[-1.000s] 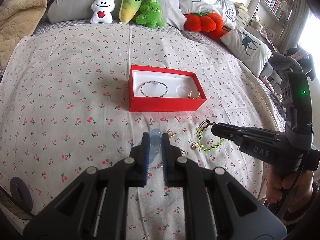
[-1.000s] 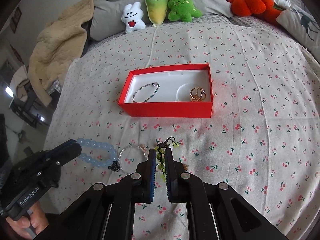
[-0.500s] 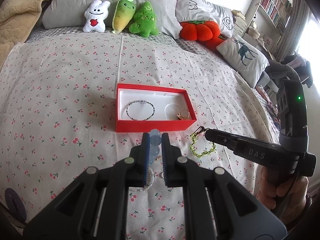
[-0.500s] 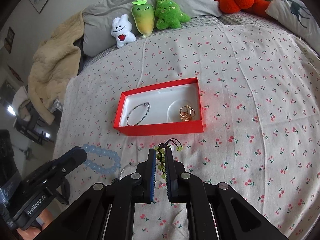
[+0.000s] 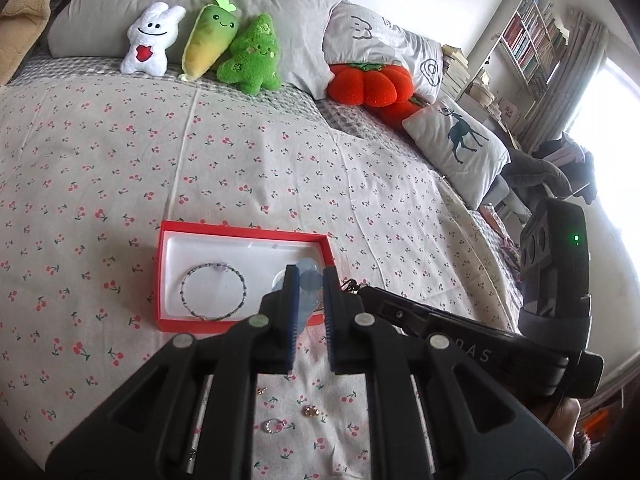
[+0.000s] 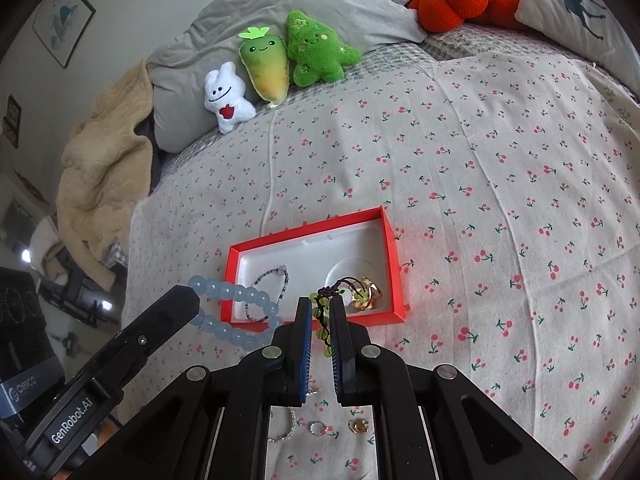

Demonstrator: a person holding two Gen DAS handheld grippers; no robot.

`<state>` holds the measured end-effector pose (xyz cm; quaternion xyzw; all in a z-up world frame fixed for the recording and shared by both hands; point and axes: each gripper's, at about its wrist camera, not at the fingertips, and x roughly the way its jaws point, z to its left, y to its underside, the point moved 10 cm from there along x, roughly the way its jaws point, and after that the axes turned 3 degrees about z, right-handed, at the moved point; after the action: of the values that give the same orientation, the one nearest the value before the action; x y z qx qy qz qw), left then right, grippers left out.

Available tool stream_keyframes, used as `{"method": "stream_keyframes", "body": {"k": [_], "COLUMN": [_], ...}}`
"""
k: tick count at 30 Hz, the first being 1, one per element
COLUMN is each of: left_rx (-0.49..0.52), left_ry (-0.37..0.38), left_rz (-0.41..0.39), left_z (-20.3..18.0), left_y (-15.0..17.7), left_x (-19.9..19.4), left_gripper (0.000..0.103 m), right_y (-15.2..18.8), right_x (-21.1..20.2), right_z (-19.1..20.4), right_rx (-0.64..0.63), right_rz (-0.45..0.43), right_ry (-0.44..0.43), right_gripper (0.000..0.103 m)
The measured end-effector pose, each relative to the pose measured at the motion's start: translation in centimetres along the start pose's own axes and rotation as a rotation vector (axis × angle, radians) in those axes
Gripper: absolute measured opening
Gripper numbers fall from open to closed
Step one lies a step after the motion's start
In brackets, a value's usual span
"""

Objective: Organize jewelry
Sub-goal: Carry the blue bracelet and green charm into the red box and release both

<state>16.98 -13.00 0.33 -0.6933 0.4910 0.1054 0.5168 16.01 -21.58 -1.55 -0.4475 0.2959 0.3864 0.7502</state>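
A red box (image 5: 165, 276) with a white lining lies on the bed; it also shows in the right wrist view (image 6: 390, 256). A thin dark bead bracelet (image 5: 213, 294) and a gold piece (image 6: 369, 292) lie inside it. My left gripper (image 5: 308, 282) is shut on a pale blue bead bracelet (image 6: 232, 312), held above the box's near edge. My right gripper (image 6: 320, 314) is shut on a green bead bracelet (image 6: 322, 334), which hangs over the box's near right part. Small rings (image 6: 320, 428) and a silver chain (image 6: 288, 426) lie on the sheet below the grippers.
Plush toys (image 5: 224, 48) and pillows (image 5: 456, 148) line the far edge of the cherry-print sheet (image 5: 248, 160). A beige blanket (image 6: 100, 176) lies at the far left. A bookshelf (image 5: 528, 36) stands beyond the bed's right side.
Both grippers have lifted and moved forward toward the red box, each carrying its bracelet. The rings and chain now lie beneath them.
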Motion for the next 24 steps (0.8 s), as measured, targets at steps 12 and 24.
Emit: {"method": "stream_keyframes", "body": {"k": [12,24], "left_rx": [-0.065,-0.036], "left_ry": [-0.153,-0.252], "left_rz": [0.019,-0.002], "left_z": [6.1,8.5], "left_y": [0.1,0.0], "left_x": [2.9,3.7], "left_gripper": [0.013,0.013], "right_y": [-1.4,-1.6], "right_x": [2.0,4.5], "right_z": [-0.5,2.9], "right_rx": [0.006,-0.028], "right_rz": [-0.009,-0.001], "right_ry": [0.005,-0.057], "right_gripper": [0.009,0.009]}}
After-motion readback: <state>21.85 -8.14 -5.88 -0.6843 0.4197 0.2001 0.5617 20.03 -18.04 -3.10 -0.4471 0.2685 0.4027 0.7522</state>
